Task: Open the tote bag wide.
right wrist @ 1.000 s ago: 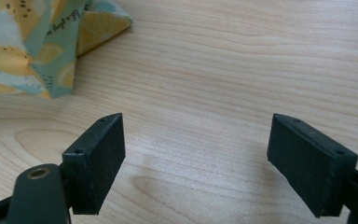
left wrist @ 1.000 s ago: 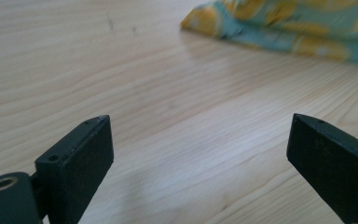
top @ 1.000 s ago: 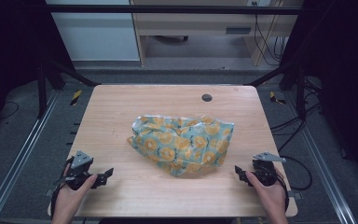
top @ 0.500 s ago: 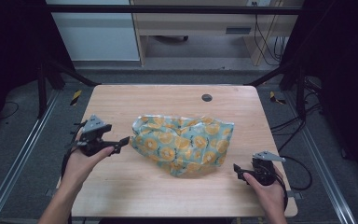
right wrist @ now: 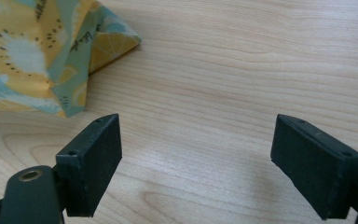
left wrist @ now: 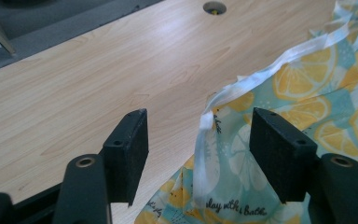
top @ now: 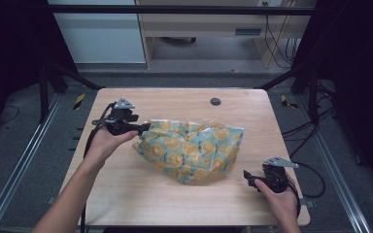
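A pale wooden desk (top: pixel 126 194) with rounded corners has a small round dark grommet hole (top: pixel 215 101) near its far edge (centre-right). Beyond stands a light wooden cabinet (top: pixel 199 29) on grey floor (top: pixel 24 145).

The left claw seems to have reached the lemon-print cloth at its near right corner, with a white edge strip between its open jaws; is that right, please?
Not quite: the left claw is at the far left corner of the lemon-print cloth, as the high view shows. The white edge strip does lie between its open jaws, which have just been closing.
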{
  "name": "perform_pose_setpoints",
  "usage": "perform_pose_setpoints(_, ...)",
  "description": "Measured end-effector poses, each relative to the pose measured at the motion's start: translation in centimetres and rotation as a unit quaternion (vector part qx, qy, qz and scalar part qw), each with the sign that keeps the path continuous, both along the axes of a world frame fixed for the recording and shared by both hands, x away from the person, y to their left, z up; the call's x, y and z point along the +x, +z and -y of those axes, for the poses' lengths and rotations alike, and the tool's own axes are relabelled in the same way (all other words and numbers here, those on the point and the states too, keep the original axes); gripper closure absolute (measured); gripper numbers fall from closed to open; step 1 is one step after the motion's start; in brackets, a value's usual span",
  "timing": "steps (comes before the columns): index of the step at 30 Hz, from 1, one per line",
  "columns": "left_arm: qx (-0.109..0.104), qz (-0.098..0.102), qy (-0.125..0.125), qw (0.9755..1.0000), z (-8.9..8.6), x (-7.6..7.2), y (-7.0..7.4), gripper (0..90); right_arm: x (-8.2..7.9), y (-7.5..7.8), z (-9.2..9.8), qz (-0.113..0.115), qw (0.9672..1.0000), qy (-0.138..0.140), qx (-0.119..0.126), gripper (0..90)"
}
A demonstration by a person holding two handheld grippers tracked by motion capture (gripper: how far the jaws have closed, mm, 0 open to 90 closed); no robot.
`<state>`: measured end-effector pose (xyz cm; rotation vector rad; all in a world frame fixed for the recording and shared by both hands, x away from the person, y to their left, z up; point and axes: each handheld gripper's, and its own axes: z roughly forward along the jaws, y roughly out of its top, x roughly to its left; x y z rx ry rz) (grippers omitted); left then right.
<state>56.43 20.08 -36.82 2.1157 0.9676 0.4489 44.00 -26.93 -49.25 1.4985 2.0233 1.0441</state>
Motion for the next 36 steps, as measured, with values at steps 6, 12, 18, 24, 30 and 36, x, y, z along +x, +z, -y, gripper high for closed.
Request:
perform_pose_setpoints(6,0.013,-0.031,0.024,0.9992,1.1,1.4,-0.9,47.7,-0.1,0.1,-0.2,-0.001,1.0000,0.003,-0.002,16.3)
perform_pose_setpoints(12,0.022,-0.047,0.005,0.9986,1.8,1.7,-1.4,50.3,0.0,0.0,-0.1,-0.004,1.0000,0.003,-0.001,16.4)
perform_pose_setpoints(18,0.034,-0.074,-0.006,0.9967,3.0,2.0,-2.1,73.8,0.0,0.0,-0.2,-0.006,1.0000,0.006,-0.005,16.6)
perform_pose_setpoints(24,0.016,-0.031,-0.026,0.9991,3.8,-0.5,-0.8,89.5,0.0,0.0,-0.2,-0.005,1.0000,0.000,-0.006,16.6)
perform_pose_setpoints(30,-0.021,0.021,-0.050,0.9983,4.0,-3.9,0.9,89.6,-0.1,0.0,-0.2,-0.003,0.9999,0.000,-0.011,16.7)
perform_pose_setpoints(36,-0.057,0.062,-0.102,0.9912,3.7,-9.5,1.5,89.7,-0.5,0.6,-0.1,0.010,0.9998,-0.012,-0.011,17.7)
